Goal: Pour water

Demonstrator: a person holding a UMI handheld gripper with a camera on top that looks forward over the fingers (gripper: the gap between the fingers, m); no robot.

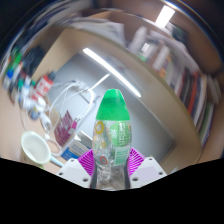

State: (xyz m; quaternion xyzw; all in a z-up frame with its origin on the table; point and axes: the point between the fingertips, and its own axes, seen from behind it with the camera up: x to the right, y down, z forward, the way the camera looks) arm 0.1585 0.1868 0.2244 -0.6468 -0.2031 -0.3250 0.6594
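Note:
My gripper [110, 160] is shut on a clear plastic bottle [111, 135] with a green cap end and a green label. The bottle stands between the two magenta pads [86, 160], which press on its lower sides, and it points away from me, lifted and tilted. A clear glass vessel [72, 105] with a rounded rim stands beyond the fingers to the left. A small white cup [37, 148] sits to the left of the fingers, near a table's edge.
The view is tipped up toward a ceiling with long strip lights [110, 70]. Shelves with books and boxes [180, 70] are at the right. Several cluttered items [25, 85] lie on the table at the left.

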